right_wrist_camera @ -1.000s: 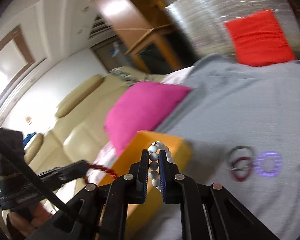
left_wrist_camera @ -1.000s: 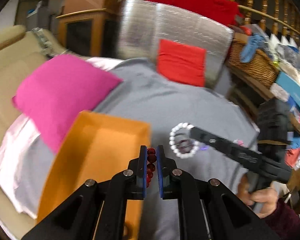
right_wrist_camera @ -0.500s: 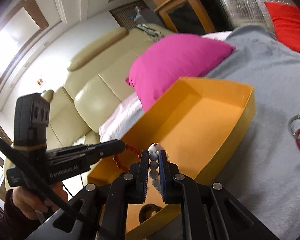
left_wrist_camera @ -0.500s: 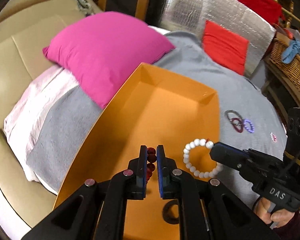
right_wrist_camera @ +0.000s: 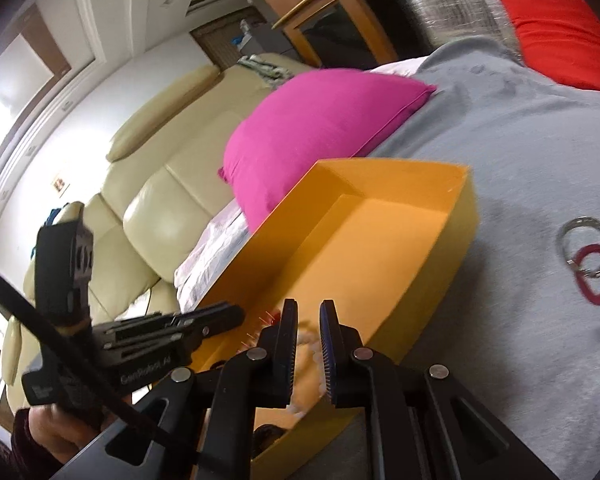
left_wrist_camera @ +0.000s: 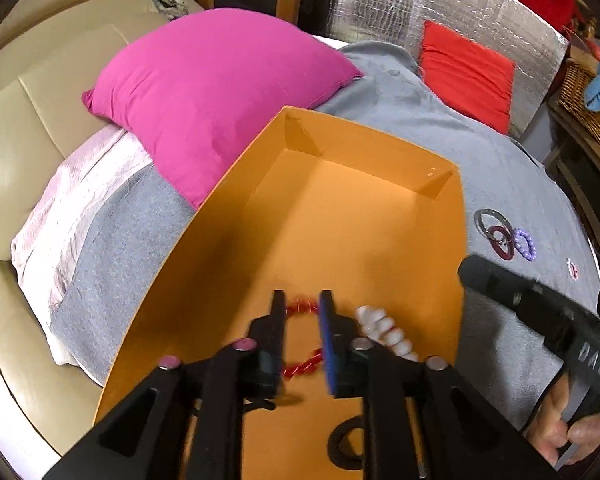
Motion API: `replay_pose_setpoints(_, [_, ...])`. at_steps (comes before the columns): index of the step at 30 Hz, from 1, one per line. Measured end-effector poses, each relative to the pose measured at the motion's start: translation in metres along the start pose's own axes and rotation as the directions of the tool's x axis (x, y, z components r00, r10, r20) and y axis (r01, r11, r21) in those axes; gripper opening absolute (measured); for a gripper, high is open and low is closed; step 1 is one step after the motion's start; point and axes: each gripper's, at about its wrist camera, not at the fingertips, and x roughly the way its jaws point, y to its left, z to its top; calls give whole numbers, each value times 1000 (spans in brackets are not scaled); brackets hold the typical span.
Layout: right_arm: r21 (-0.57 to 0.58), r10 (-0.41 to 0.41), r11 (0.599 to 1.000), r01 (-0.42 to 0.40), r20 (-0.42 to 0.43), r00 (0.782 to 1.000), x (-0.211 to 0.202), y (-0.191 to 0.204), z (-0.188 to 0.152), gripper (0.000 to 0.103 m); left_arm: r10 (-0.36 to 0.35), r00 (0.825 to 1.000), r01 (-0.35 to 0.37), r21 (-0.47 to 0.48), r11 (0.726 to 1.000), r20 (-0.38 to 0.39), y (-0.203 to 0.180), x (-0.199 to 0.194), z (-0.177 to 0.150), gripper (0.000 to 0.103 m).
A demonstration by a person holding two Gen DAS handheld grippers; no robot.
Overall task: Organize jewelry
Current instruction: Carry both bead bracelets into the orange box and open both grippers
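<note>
In the left wrist view my left gripper (left_wrist_camera: 302,306) hangs low over the orange box (left_wrist_camera: 352,148). Its jaws are opening, and the red bead bracelet (left_wrist_camera: 305,365) lies loose between them on the box floor. Just to its right lies the white bead bracelet (left_wrist_camera: 386,334), clear of my right gripper (left_wrist_camera: 474,274). In the right wrist view my right gripper (right_wrist_camera: 309,312) is also opening above the box (right_wrist_camera: 456,248). The white beads (right_wrist_camera: 306,340) blur below its jaws, and the left gripper (right_wrist_camera: 220,316) comes in from the left.
A silver ring, a dark red ring (left_wrist_camera: 502,240) and a purple bead bracelet (left_wrist_camera: 526,244) lie on the grey blanket (left_wrist_camera: 460,132) right of the box. A pink cushion (left_wrist_camera: 220,80) rests against the box's far left side. A dark ring (left_wrist_camera: 342,442) sits inside the box.
Both grippers sank into the orange box and their jaws parted. The red bracelet dropped from the left gripper, and the white bracelet left the right gripper; both now lie in the box.
</note>
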Motion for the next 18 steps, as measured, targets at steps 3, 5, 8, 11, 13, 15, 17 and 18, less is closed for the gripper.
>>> replay_pose_setpoints(3, [36, -11, 999, 10, 32, 999, -14, -12, 7, 22, -2, 1000, 2, 15, 1000, 28, -11, -9, 1, 42])
replay_pose_setpoints(5, [80, -17, 997, 13, 54, 998, -26, -23, 11, 43, -11, 999, 10, 29, 1000, 45, -20, -16, 2, 44])
replay_pose_setpoints(8, [100, -40, 995, 29, 111, 993, -45, -34, 15, 57, -26, 998, 22, 55, 998, 57, -36, -24, 3, 45])
replay_pose_setpoints(11, [118, -52, 992, 36, 134, 990, -60, -43, 18, 57, -47, 997, 41, 85, 996, 67, -53, -30, 3, 45])
replay_pose_setpoints(13, [127, -62, 991, 44, 148, 987, -69, -48, 19, 57, -58, 996, 51, 98, 994, 70, -63, -33, 3, 49])
replay_pose_setpoints(15, [135, -70, 990, 49, 155, 985, -77, -53, 20, 57, -67, 995, 59, 112, 992, 71, -75, -35, 3, 53])
replay_pose_setpoints(17, [147, -82, 987, 58, 166, 983, -86, -59, 21, 57, -77, 995, 67, 127, 990, 71, -87, -37, 2, 58])
replay_pose_setpoints(18, [151, -88, 987, 62, 169, 982, -89, -61, 21, 57, -82, 994, 72, 136, 988, 71, -94, -38, 2, 61])
